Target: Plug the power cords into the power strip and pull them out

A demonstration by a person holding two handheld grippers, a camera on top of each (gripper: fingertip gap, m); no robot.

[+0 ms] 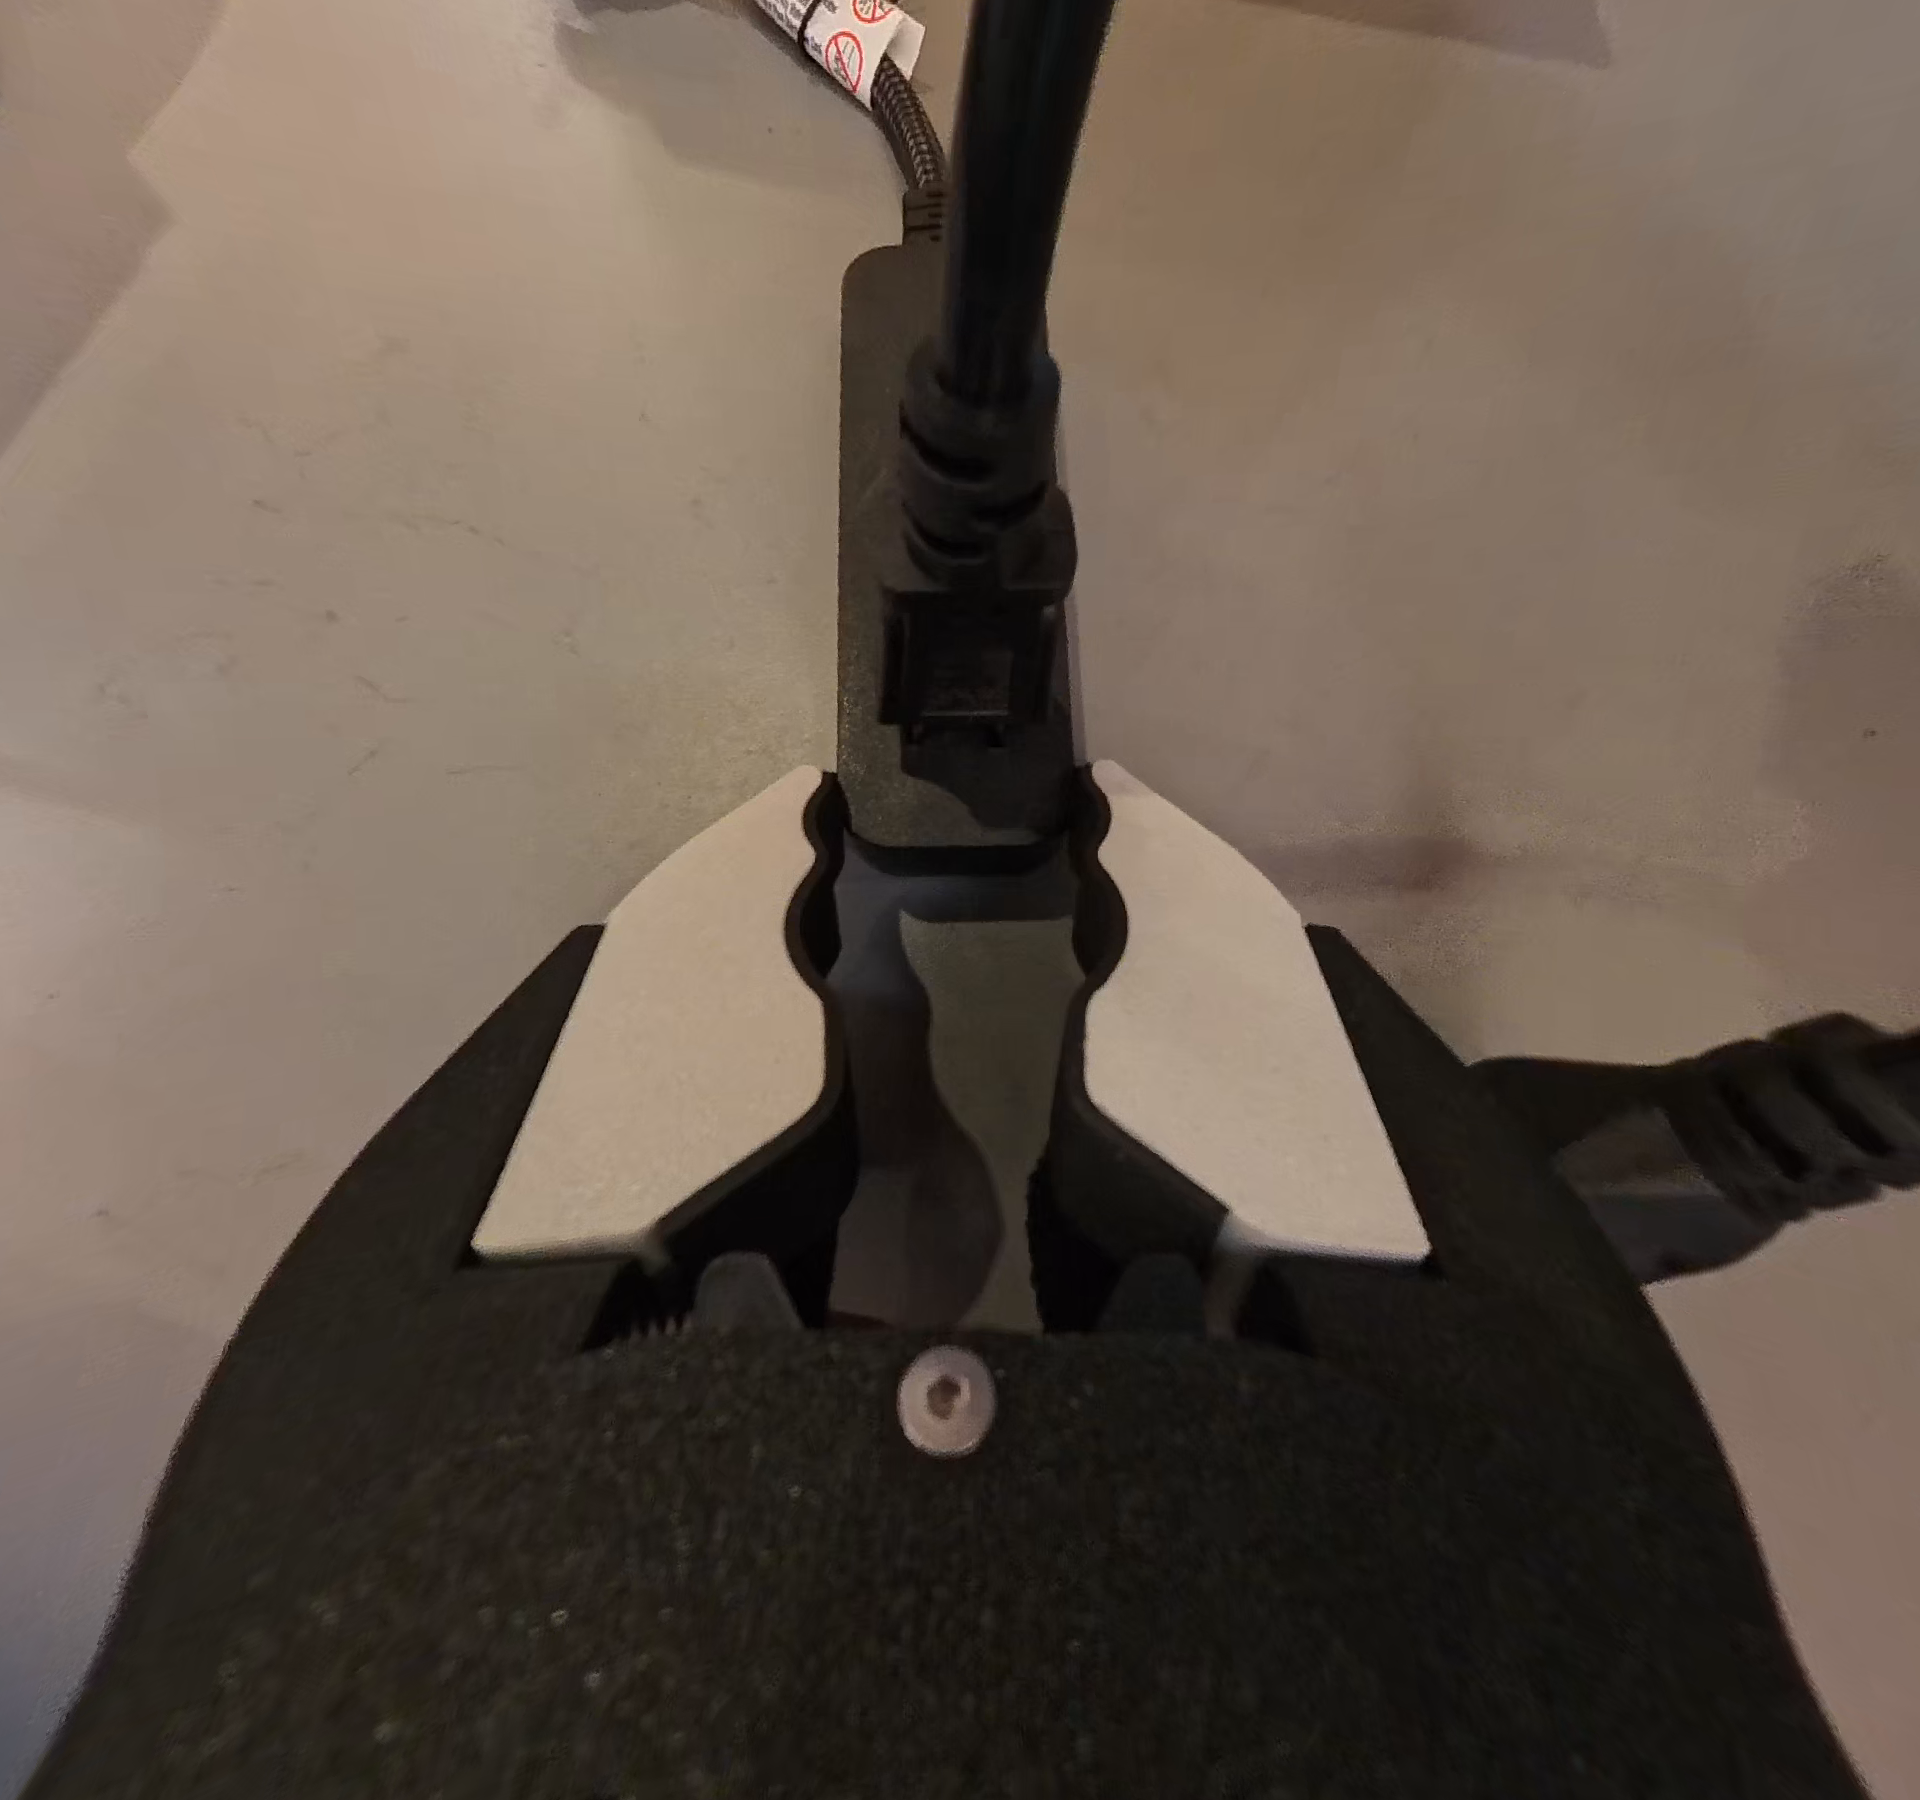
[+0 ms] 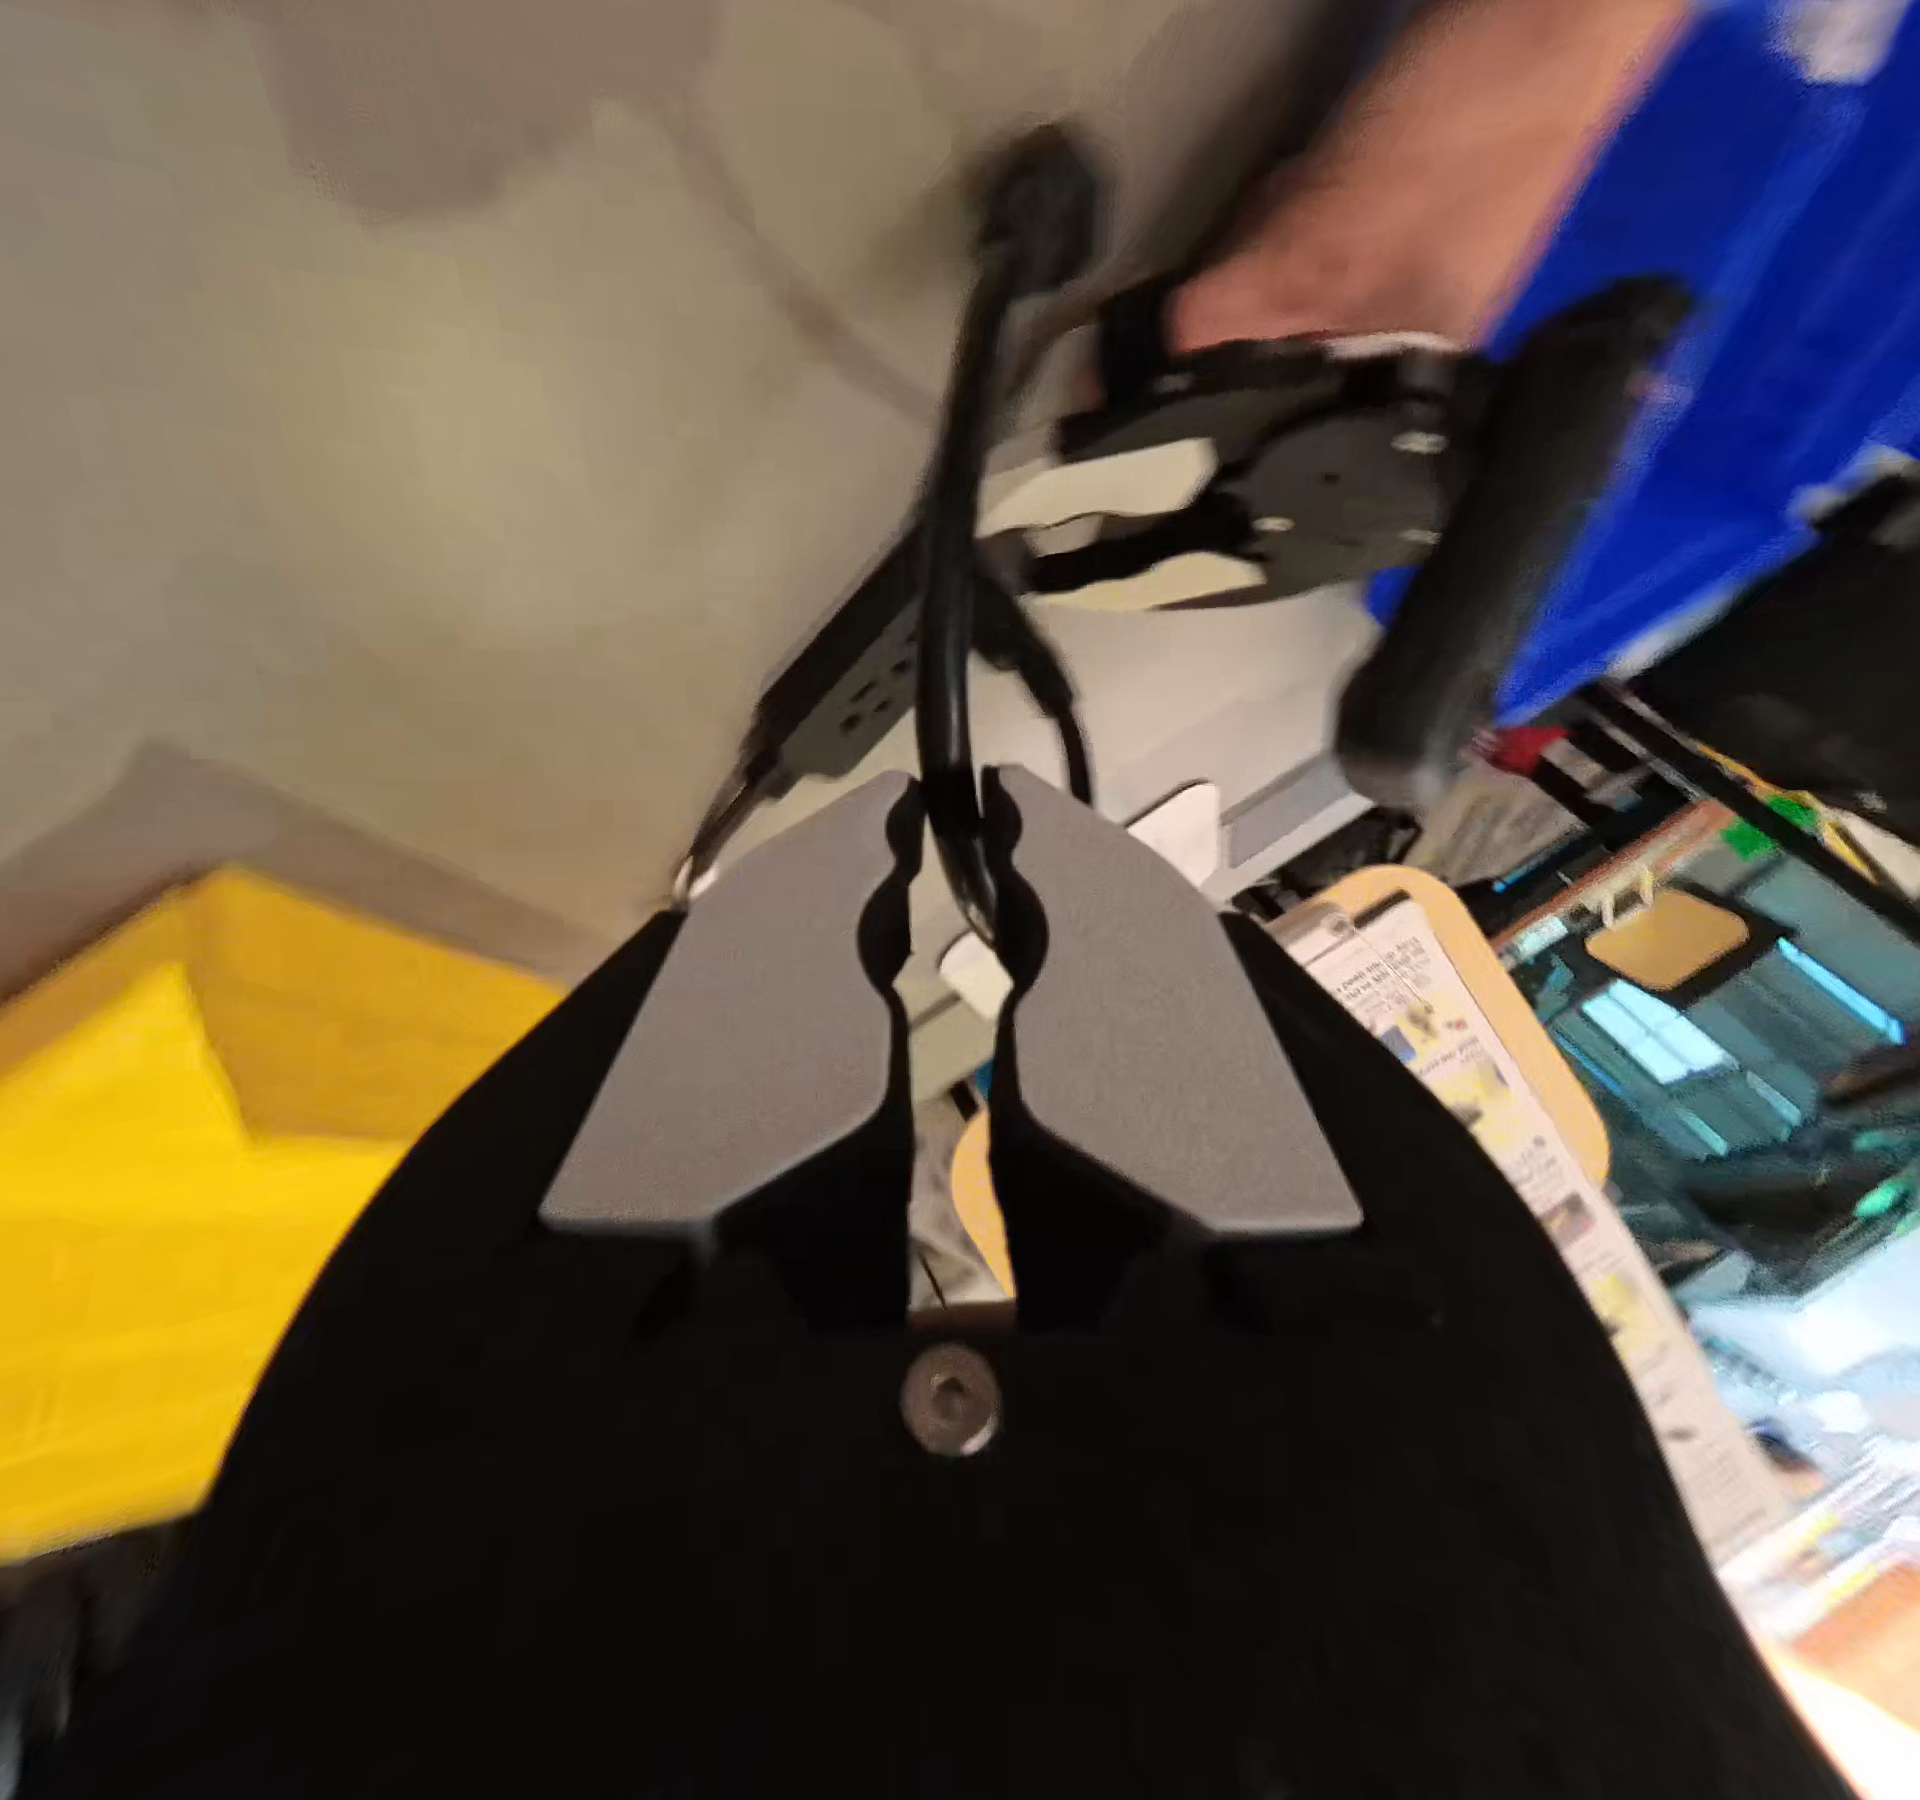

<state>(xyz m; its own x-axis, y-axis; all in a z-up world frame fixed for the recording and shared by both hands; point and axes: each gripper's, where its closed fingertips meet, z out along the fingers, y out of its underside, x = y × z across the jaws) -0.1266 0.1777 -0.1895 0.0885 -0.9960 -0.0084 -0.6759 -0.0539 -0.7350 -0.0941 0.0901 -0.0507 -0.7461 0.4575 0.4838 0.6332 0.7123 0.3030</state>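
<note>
The black power strip lies lengthwise on the grey table. My left gripper is shut on its near end. A black plug stands upright on the strip just ahead of my fingertips. I cannot tell whether it is fully seated. Its thick black cord rises out of the top of the frame. In the blurred right wrist view, my right gripper is shut on that cord, above the strip. The left gripper shows beyond.
The strip's braided cable with a white tag curves away at the far left. A second plug with a ribbed collar lies to the right. A yellow bin sits near the table. A person's arm and blue clothing are at the upper right.
</note>
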